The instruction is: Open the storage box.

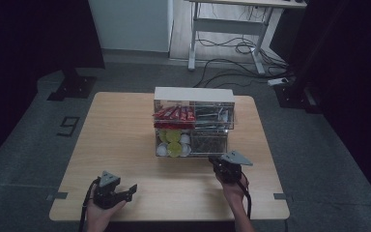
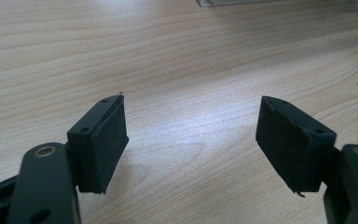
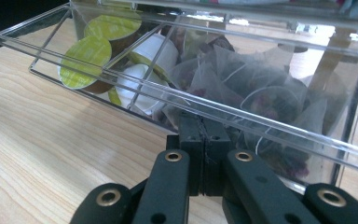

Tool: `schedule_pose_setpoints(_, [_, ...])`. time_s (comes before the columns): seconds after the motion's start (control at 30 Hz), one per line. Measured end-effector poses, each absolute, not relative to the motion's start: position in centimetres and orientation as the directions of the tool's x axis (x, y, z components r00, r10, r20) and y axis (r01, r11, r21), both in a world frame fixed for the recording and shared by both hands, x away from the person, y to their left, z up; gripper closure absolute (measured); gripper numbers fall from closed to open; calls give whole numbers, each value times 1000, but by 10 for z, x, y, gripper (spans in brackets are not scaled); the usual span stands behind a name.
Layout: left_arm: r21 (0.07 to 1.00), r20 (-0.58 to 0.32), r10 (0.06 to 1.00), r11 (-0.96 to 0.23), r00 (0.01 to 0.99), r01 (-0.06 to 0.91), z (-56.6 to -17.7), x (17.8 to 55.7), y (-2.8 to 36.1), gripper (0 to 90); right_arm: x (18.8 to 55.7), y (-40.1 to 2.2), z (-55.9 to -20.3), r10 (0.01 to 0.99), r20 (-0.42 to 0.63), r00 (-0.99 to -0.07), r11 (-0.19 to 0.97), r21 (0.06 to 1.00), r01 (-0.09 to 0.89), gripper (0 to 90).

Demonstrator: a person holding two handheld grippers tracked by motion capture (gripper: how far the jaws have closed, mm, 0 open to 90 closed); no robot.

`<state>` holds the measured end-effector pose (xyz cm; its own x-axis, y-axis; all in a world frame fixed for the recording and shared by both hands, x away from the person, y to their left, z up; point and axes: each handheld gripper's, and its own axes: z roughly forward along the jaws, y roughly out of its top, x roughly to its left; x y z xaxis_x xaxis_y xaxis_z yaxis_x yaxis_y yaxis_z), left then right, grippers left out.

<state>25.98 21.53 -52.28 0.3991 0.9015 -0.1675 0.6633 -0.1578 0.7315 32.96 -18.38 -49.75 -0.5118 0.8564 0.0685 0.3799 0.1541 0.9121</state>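
A clear acrylic organizer [image 1: 193,104] with two tiers stands at the middle of the wooden table [image 1: 121,145]. Its lower drawer [image 3: 279,135] holds green and white capsules [image 3: 91,58] on one side and mesh tea bags [image 3: 261,93] on the other. My right gripper [image 3: 204,122] is shut, jaws pressed together, with its tips against the drawer's front wall below the rim. In the high view the right gripper [image 1: 217,162] sits at the drawer's front right corner. My left gripper [image 2: 191,121] is open over bare wood, and in the high view the left gripper [image 1: 131,189] rests near the table's front left.
The upper tier holds red sachets [image 1: 174,115] on the left and grey packets [image 1: 212,116] on the right. Beyond the table stand a white desk frame [image 1: 227,29] and loose cables [image 1: 232,63] on the floor. Dark curtains flank both sides.
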Motion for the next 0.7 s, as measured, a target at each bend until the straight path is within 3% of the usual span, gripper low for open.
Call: schedule_pose_setpoints(0.7, [732, -163, 903, -159, 397, 662, -523, 261, 212, 251, 336, -177, -478, 842, 63, -536, 145, 930, 337, 884])
